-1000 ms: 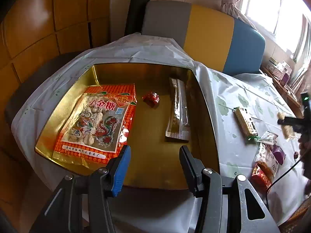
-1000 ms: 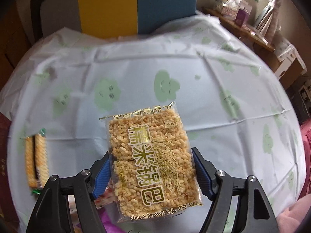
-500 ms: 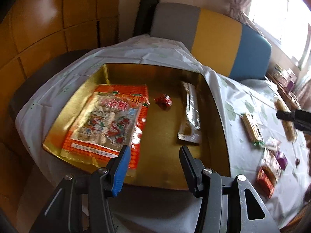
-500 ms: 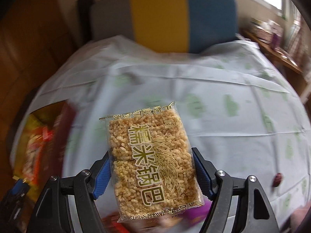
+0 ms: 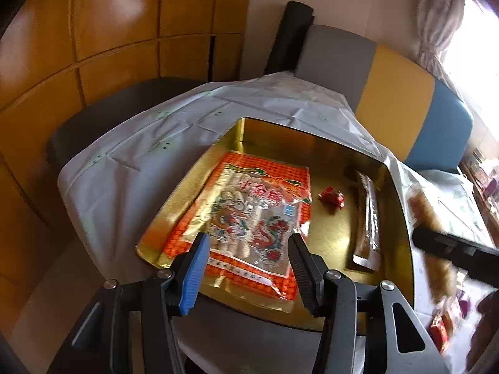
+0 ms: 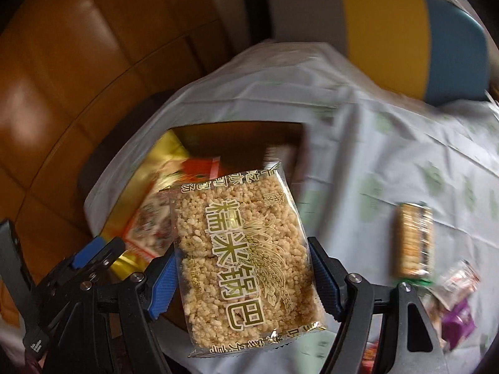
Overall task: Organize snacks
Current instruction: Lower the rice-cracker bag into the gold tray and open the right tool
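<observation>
Swung across from the bare tablecloth, the right gripper [image 6: 241, 275] now carries its clear rectangular packet of puffed rice cake [image 6: 243, 258], clamped between both pads, above the near edge of the shallow gold tray [image 6: 162, 152]; a yellow wrapped biscuit bar [image 6: 414, 243] lies off to its right. From the left wrist, the left gripper [image 5: 246, 268] hovers half open and empty over the tray's near rim [image 5: 402, 218], with the big orange-red snack bag [image 5: 249, 221] just ahead, a small red candy [image 5: 332, 196] and long brown sachet [image 5: 368, 218] further right.
</observation>
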Tool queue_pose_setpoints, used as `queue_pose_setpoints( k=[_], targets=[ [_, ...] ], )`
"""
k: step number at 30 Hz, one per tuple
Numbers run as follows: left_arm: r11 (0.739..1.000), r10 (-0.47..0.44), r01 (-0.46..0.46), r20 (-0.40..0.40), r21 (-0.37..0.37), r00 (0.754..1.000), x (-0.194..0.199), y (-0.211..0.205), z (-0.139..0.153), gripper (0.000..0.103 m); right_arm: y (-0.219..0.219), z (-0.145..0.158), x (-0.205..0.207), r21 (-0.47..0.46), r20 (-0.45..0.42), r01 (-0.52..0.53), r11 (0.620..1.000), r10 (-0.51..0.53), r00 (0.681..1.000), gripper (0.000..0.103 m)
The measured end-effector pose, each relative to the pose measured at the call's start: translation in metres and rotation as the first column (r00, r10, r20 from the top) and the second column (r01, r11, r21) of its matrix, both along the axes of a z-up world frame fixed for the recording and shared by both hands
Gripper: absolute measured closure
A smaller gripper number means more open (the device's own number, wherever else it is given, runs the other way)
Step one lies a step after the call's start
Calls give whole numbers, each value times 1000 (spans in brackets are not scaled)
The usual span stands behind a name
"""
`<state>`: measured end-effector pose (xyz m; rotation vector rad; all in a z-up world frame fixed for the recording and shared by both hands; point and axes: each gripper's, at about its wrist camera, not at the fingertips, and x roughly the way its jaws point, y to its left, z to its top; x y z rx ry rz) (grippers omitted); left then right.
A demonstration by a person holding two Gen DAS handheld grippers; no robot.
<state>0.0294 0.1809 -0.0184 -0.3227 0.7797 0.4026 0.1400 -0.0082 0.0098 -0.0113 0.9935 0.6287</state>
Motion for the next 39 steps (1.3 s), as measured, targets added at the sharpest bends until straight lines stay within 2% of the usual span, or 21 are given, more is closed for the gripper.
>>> queue_pose_setpoints(
  k=[6,11,18,27,34,39],
  targets=[
    [1000,15,-15,2,-7,1000,-2,8,-2,50,37,-22,-11,-44,-7,-92,995,91,996,26],
    [1000,14,-14,0,-3,1000,-2,7,-4,50,50,-41,-20,-127,11,-147,981,150,989,25],
    [1000,-13,13,2,19,1000,-2,-2,-3,50,33,-32,-27,-79,18,-119,990,121,993,25],
    [996,-76,76,-2,45,997,-1,-21,0,50,-10,-19,-40,-95,88,-38,995,46,995,25],
    [985,-154,154,2,81,988,0,-48,7,47,-71,-11,-44,-144,143,67,987,-46,989,25],
    [972,-213,212,1,98,977,1,-67,11,47,-127,-12,-37,-179,153,178,968,-151,977,25]
  ],
)
